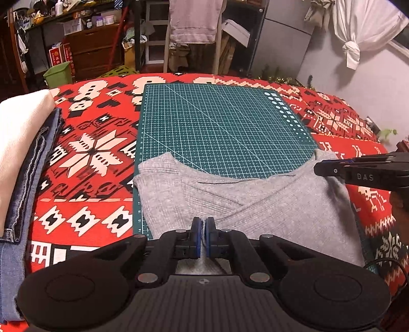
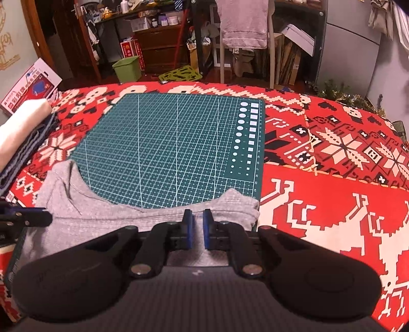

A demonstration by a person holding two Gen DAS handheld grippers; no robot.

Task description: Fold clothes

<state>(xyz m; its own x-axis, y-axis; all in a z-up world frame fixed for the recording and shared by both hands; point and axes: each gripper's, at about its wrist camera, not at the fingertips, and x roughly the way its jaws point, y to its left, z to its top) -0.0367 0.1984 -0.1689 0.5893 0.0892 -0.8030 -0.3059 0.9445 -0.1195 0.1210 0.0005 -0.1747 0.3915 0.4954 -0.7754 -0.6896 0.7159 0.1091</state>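
**Grey top laid out for folding, both grippers at its near edge**

My left gripper (image 1: 203, 226) sits low in the centre of the left wrist view, its jaws drawn almost together with a sliver of grey fabric between the blue pads (image 1: 196, 227); I judge that it is pinching the grey knitted top (image 1: 268, 212), though the contact itself is hard to see. My right gripper (image 2: 196, 222) stands at lower centre of the right wrist view, jaws narrow but with a clear gap, hovering over the top's shoulder and holding nothing I can make out. The garment lies flat across the lower part of the green cutting mat (image 1: 222, 127), neckline curving toward the top of the frame (a placement that probably serves to square it before a fold).

The mat rests on a red patterned cloth (image 2: 332, 204) covering the tabletop. At the left edge of the frame lies a stack of folded clothes (image 1: 23, 153), pale over denim. Beyond, in the upper frame, a cluttered room: a chair draped with a light garment (image 2: 242, 23), a green bin (image 2: 127, 67), wooden drawers.
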